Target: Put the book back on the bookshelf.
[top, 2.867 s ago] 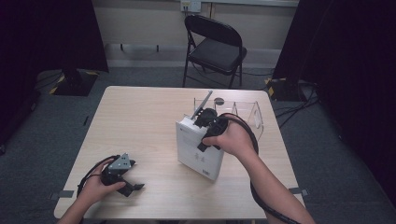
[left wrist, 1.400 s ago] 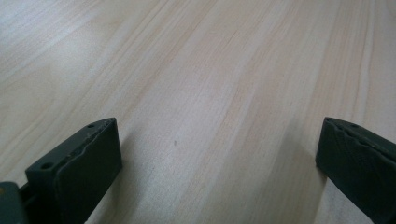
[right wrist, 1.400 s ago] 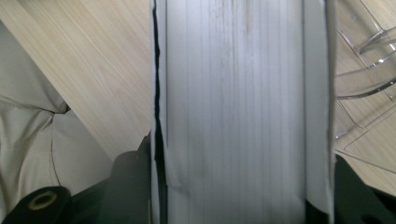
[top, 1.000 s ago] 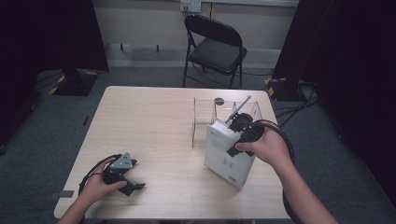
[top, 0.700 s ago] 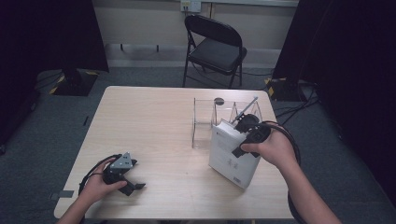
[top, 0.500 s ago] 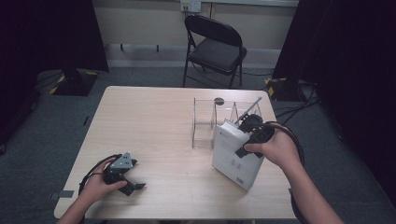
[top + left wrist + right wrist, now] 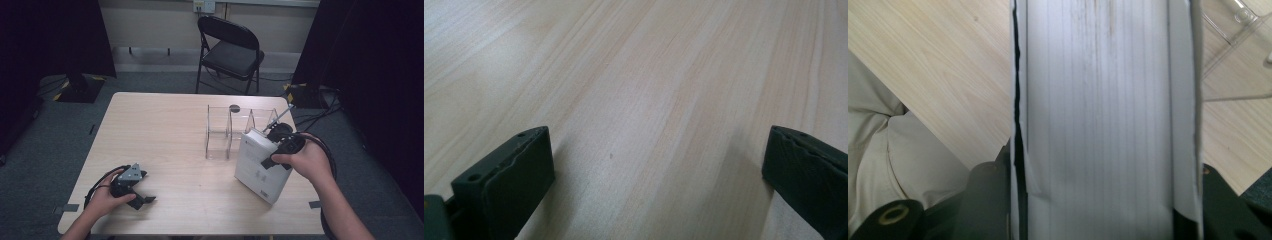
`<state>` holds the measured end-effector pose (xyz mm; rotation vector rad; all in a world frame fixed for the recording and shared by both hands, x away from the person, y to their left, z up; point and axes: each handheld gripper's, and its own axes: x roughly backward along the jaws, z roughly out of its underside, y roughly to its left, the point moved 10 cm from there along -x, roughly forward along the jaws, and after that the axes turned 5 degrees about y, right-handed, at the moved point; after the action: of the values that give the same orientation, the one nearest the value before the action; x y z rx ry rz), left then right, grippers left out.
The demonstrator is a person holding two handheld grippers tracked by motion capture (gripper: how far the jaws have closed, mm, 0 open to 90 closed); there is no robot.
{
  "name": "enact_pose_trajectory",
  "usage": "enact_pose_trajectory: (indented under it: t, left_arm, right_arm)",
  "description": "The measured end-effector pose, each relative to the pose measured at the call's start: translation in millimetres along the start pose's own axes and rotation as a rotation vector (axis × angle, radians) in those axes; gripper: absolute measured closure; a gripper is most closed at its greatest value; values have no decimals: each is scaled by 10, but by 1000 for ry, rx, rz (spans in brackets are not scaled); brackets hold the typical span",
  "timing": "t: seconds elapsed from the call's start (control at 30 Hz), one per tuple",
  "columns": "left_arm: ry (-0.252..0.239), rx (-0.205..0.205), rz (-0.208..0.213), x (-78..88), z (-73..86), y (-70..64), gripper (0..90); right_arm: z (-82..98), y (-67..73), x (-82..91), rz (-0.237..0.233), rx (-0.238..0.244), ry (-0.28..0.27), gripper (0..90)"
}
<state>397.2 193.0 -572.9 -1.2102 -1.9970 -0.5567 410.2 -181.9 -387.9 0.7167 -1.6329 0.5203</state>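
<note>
The thick white book (image 7: pixel 261 167) stands tilted on the tabletop (image 7: pixel 175 135) near its right edge, just beside the clear plastic rack (image 7: pixel 235 131) with upright dividers. The right hand-held gripper (image 7: pixel 276 145) is clenched on the book's upper end; in the right gripper view the page block (image 7: pixel 1098 115) sits squarely between the two black jaws, covers on either side, with a corner of the rack (image 7: pixel 1233 45) showing past it.

Judging by the layout, the step in hand is bringing the book to the rack so it can be stood in a slot. To do that well, the book should be brought upright first, its spine lined up parallel with the dividers, then lowered into a gap wide enough for it, keeping the grip firm so the heavy block does not pivot. The light rack could slide if the book nudges a divider.

The left hand-held gripper (image 7: pixel 131 186) rests on the tabletop at the near left corner, jaws spread wide with nothing between them; only bare wood (image 7: pixel 649 100) lies ahead of it.

Compared with about three seconds back, the book has travelled from the middle of the tabletop, in front of the rack, out to the right side of it. The left hand has kept its place.
</note>
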Motion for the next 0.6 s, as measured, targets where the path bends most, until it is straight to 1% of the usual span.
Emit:
enact_pose_trajectory:
  t: [0.03, 0.1, 0.17, 0.2, 0.23, 0.33, 0.37, 0.4, 0.43, 0.47, 0.6]
  left_arm:
    - [0, 0, -1, 0, -1, 1, 0]
    - [-2, 0, 0, -1, -2, 0, 0]
    - [0, -1, -1, 0, -1, 1, 0]
    - [0, -1, -1, 0, -1, 1, 0]
    - [0, -1, -1, 0, -1, 1, 0]
    - [0, -1, 0, 0, -1, 1, 0]
    - [-2, -1, 5, -1, -2, -2, 0]
    - [-1, -1, 5, -2, -2, -1, 0]
    - [-3, -1, 5, -3, -4, -1, 0]
    - [-4, 0, 8, -6, -6, -5, 0]
    - [-5, -2, 8, -7, -8, -3, 0]
  right_arm:
    - [12, -14, 3, 1, -11, 1, 525]
    - [36, -32, 5, -1, -17, 2, 525]
    - [60, -53, 3, 3, -32, 3, 526]
    - [77, -65, 5, 1, -22, 8, 526]
    - [91, -67, 9, -1, -33, 13, 526]
    - [128, -102, 14, 9, -37, 9, 526]
    - [142, -106, 21, 8, -49, 10, 525]
    - [155, -123, 26, 11, -38, 8, 525]
    - [168, -122, 39, 3, -50, 12, 525]
    - [174, -144, 41, 16, -54, -1, 525]
    - [212, -176, 73, 20, -67, -1, 525]
